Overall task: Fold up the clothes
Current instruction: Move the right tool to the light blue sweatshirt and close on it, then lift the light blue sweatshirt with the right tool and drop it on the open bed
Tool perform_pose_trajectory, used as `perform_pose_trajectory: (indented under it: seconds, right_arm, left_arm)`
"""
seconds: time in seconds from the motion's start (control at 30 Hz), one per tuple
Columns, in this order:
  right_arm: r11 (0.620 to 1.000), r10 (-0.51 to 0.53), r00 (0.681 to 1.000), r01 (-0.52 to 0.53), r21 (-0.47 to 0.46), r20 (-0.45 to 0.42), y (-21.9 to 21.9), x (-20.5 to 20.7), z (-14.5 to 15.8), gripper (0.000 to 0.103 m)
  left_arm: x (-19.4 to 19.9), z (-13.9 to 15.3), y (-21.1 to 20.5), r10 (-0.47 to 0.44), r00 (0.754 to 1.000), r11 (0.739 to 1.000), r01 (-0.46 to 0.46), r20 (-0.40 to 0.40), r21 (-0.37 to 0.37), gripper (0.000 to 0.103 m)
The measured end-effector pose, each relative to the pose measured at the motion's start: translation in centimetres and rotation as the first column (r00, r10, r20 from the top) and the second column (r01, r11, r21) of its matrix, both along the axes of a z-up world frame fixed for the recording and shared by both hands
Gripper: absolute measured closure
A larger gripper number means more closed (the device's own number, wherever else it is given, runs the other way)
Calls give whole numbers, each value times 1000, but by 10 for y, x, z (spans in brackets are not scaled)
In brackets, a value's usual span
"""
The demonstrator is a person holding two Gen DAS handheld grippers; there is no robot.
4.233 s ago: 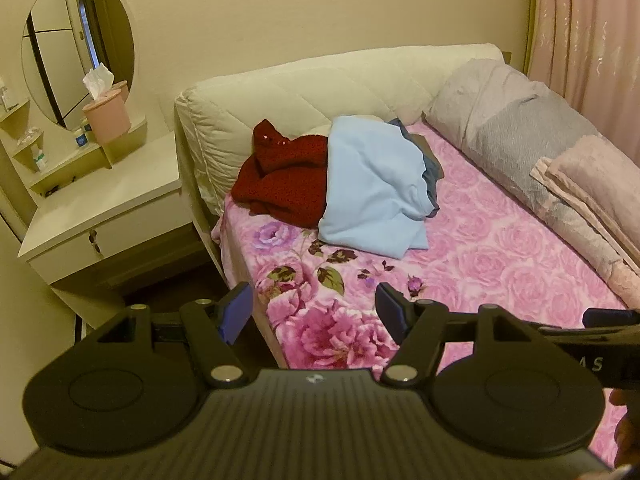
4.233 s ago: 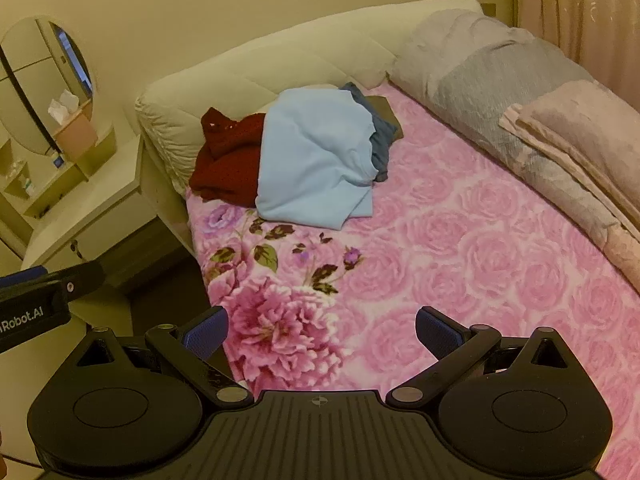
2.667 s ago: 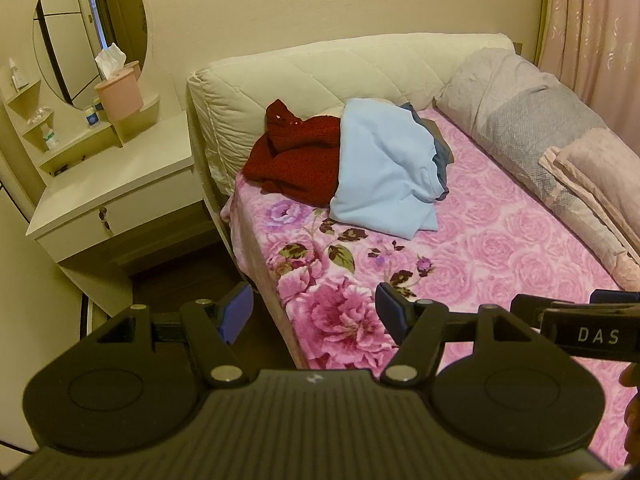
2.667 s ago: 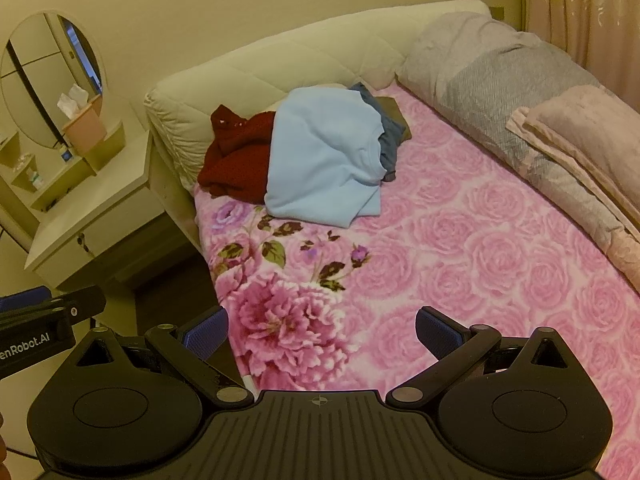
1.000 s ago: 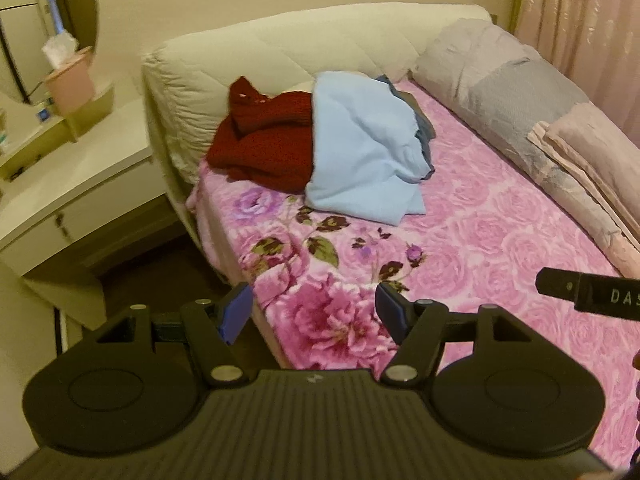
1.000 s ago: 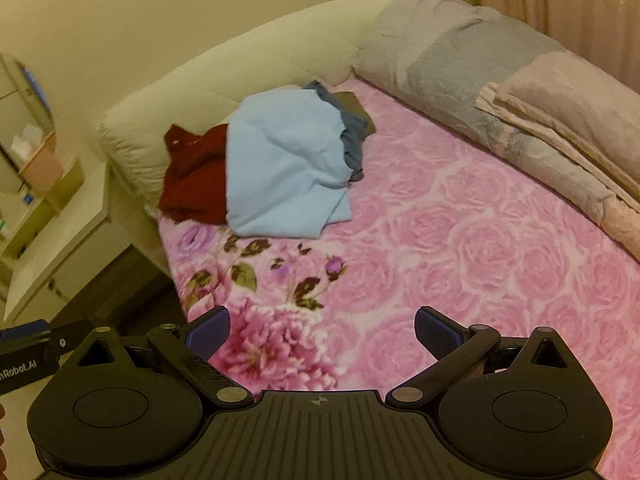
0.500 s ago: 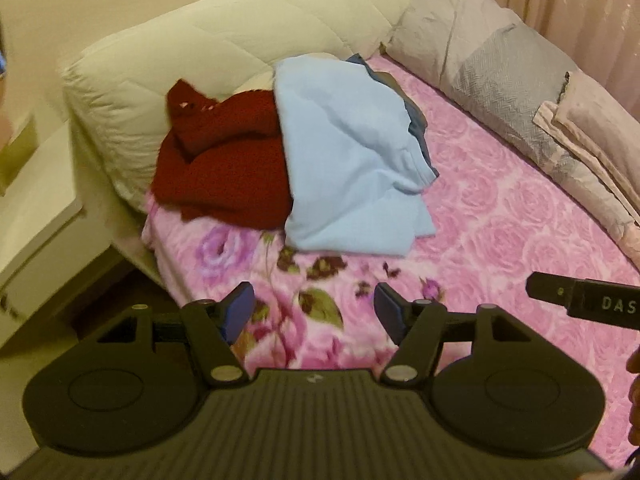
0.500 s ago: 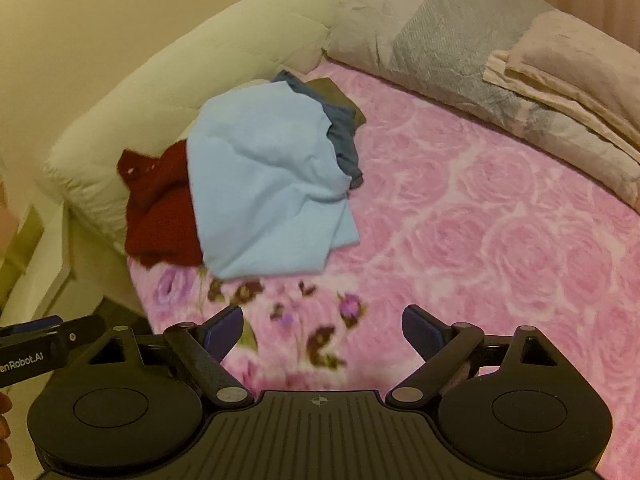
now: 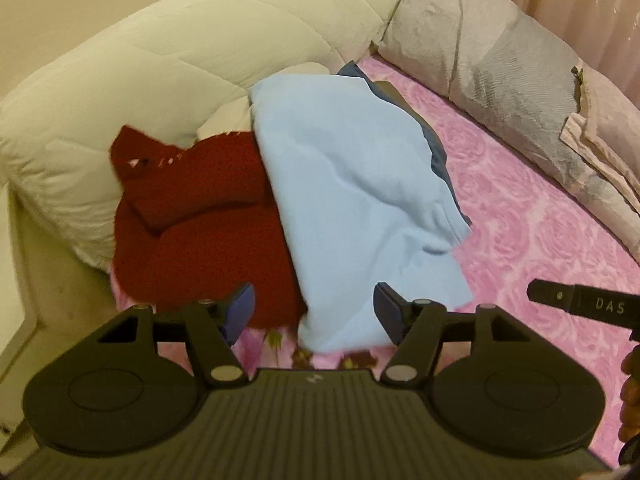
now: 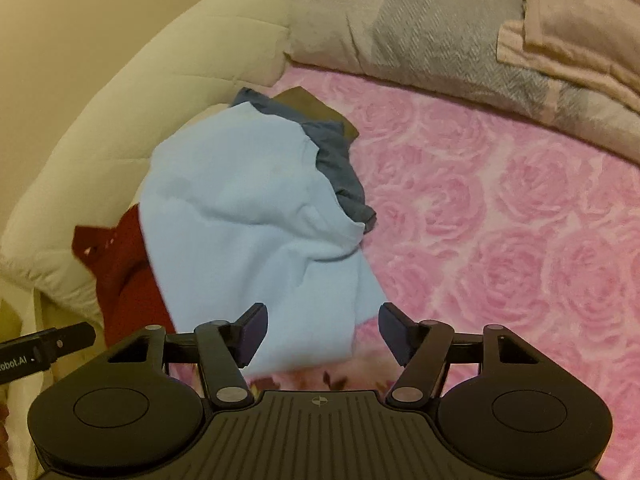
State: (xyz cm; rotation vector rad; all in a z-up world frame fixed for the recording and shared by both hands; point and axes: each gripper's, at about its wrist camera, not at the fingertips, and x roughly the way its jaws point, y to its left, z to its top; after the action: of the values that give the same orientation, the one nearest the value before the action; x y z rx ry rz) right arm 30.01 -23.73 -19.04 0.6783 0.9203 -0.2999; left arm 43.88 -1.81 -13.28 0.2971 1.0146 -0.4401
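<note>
A light blue garment [image 9: 352, 200] [image 10: 256, 224] lies crumpled on the pink rose bedspread [image 9: 520, 240] [image 10: 500, 220], partly over a dark red knitted garment [image 9: 200, 216] [image 10: 124, 276] to its left. A grey-blue garment [image 10: 340, 168] [image 9: 432, 148] and a brown one [image 10: 308, 106] peek out behind it. My left gripper [image 9: 314, 308] hovers open above the near edge of the blue and red garments, pads clear of the cloth. My right gripper [image 10: 322, 330] is over the blue garment's near corner; its jaws are closing, with nothing pressed between them.
A cream quilted headboard [image 9: 180, 40] [image 10: 140, 80] curves behind the clothes. A grey pillow [image 9: 500, 48] [image 10: 400, 28] and a folded pink blanket [image 10: 572, 28] [image 9: 600, 120] lie along the far side. A pale bedside cabinet's edge [image 9: 12, 300] is at the left.
Both grippers have come down and forward toward the clothes pile, which now fills the middle of each view. The right gripper's fingers have drawn closer together. The clothes have not moved.
</note>
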Motion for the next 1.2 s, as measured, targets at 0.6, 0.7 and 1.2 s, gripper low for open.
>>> perform_pose_trajectory:
  seconds: [0.6, 0.7, 1.2]
  right_arm:
    - [993, -94, 996, 93, 74, 7, -56, 85, -144, 44]
    - [992, -93, 995, 91, 83, 21, -59, 99, -157, 45]
    - [956, -186, 880, 59, 288, 436, -63, 11, 7, 96]
  left_arm:
    - [110, -68, -28, 1, 996, 1000, 2, -92, 27, 41]
    - [116, -73, -27, 8, 996, 999, -4, -93, 39, 41]
    - [80, -18, -19, -2, 999, 999, 0, -39, -33, 41]
